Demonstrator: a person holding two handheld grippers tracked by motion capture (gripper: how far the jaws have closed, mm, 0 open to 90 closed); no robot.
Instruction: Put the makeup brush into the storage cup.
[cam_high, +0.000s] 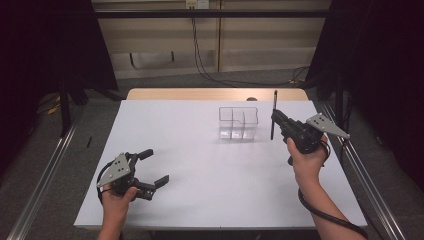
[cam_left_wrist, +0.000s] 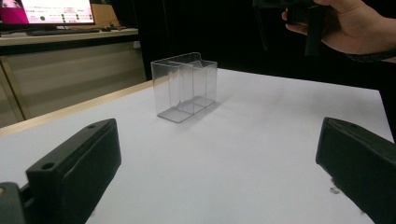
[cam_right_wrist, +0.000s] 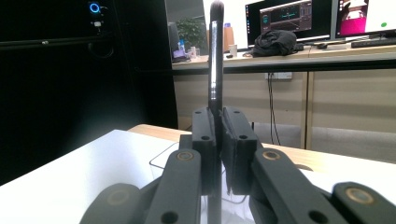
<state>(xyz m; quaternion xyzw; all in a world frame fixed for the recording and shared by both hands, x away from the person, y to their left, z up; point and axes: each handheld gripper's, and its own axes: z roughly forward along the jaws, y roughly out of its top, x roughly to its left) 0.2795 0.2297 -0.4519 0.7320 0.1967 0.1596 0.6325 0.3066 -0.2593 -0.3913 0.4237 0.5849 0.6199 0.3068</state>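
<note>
A clear plastic organizer box (cam_high: 238, 122) with compartments stands on the white table (cam_high: 200, 165), right of centre toward the back; it also stands ahead in the left gripper view (cam_left_wrist: 186, 85). My right gripper (cam_high: 276, 119) hovers just right of the box, shut on a thin black pen (cam_high: 274, 114) held upright. In the right gripper view the pen (cam_right_wrist: 215, 60) rises straight up from between the closed jaws, with the box's rim (cam_right_wrist: 161, 161) partly hidden behind them. My left gripper (cam_high: 154, 166) rests open at the table's front left, nothing between its fingers (cam_left_wrist: 74, 172).
A wooden strip (cam_high: 215, 94) runs along the table's far edge. Metal rails (cam_high: 45, 175) flank the table on both sides. Desks with monitors (cam_right_wrist: 289, 18) stand beyond the table in the right gripper view.
</note>
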